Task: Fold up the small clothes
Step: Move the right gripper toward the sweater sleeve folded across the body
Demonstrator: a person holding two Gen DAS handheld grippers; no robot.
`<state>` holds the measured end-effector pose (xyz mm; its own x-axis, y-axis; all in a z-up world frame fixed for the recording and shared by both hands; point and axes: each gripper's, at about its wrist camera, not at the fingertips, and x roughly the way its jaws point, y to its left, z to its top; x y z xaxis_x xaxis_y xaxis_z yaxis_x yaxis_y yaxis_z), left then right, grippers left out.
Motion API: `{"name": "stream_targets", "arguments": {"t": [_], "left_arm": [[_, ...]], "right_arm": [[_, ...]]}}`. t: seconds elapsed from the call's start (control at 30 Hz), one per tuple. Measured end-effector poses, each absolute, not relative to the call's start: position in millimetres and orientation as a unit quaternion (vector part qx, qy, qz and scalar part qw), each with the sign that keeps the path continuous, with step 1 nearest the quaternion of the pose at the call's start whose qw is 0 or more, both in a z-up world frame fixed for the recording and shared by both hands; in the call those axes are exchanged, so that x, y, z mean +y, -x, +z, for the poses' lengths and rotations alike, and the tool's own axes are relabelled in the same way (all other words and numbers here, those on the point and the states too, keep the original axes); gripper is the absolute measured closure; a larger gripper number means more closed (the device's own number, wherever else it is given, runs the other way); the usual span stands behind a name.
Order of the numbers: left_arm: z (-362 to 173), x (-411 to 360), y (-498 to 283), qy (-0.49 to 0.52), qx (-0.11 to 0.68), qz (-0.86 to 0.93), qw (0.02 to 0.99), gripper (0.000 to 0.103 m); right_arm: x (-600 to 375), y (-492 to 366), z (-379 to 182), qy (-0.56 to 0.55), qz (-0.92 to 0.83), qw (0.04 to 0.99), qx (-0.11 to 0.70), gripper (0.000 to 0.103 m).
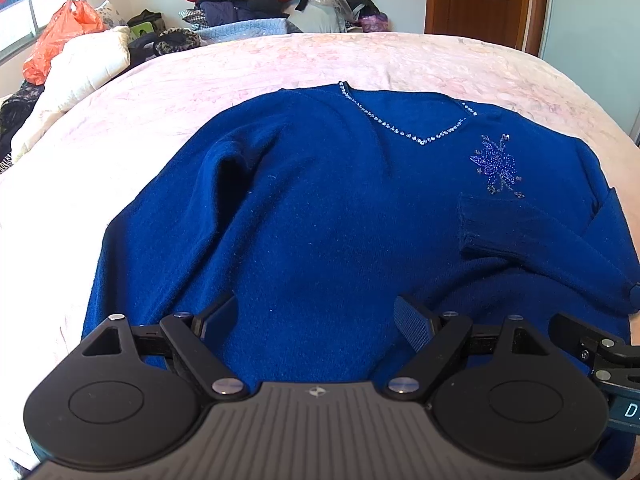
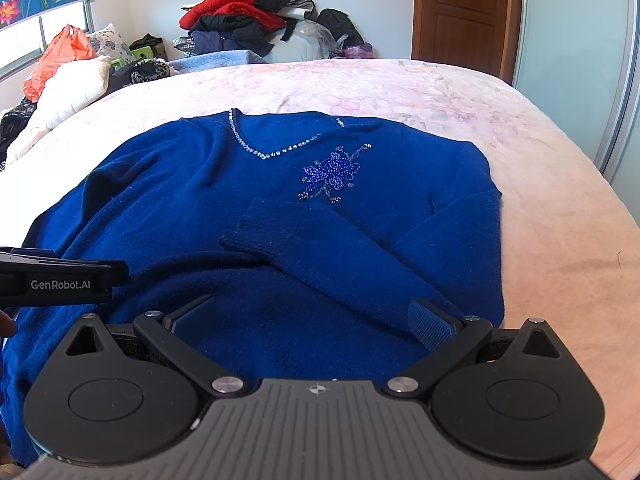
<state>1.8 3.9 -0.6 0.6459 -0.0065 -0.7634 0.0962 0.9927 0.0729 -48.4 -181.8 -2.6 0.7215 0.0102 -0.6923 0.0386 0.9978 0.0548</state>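
A royal blue V-neck sweater (image 1: 320, 208) with a beaded neckline and a beaded flower lies flat, front up, on the pink bedspread (image 1: 280, 64); it also shows in the right wrist view (image 2: 248, 216). Its right sleeve (image 2: 320, 248) is folded across the chest, cuff toward the middle. The left sleeve (image 1: 168, 216) lies along the left side. My left gripper (image 1: 316, 316) is open and empty above the hem. My right gripper (image 2: 312, 320) is open and empty over the lower right part of the sweater.
A heap of clothes (image 2: 256, 12) stands beyond the far edge of the bed. An orange plastic bag (image 2: 56, 56) and a white quilt (image 2: 64, 92) lie at the left. A brown door (image 2: 464, 12) and a glass wardrobe panel (image 2: 576, 60) are at the right.
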Motion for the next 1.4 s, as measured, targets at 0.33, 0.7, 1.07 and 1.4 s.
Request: {"name": "stream_targets", "arguments": {"t": [0.33,0.7,1.07,1.4], "left_arm": [[-4.7,5.1,-2.9,-0.052,0.424,-0.031,0.904,0.018],[-5.1,6.1,-2.2,-0.052,0.423,-0.028,0.904,0.018],[-4.4,4.5,0.1,-0.054,0.419,-0.029,0.906,0.018],[0.5,10.1,3.4,-0.031,0.409,-0.044,0.911,0.018]], "right_arm": [[-182.6,38.5,-0.6,-0.013,-0.019,0.947,0.319,0.001],[-171.1,25.0,-11.5,0.04,-0.027,0.933,0.357,0.001],[-191.0,58.9,14.5,0.007,-0.003,0.946,0.323,0.001],[-174.6,67.8,6.6,0.041,-0.005,0.954,0.297,0.001]]}}
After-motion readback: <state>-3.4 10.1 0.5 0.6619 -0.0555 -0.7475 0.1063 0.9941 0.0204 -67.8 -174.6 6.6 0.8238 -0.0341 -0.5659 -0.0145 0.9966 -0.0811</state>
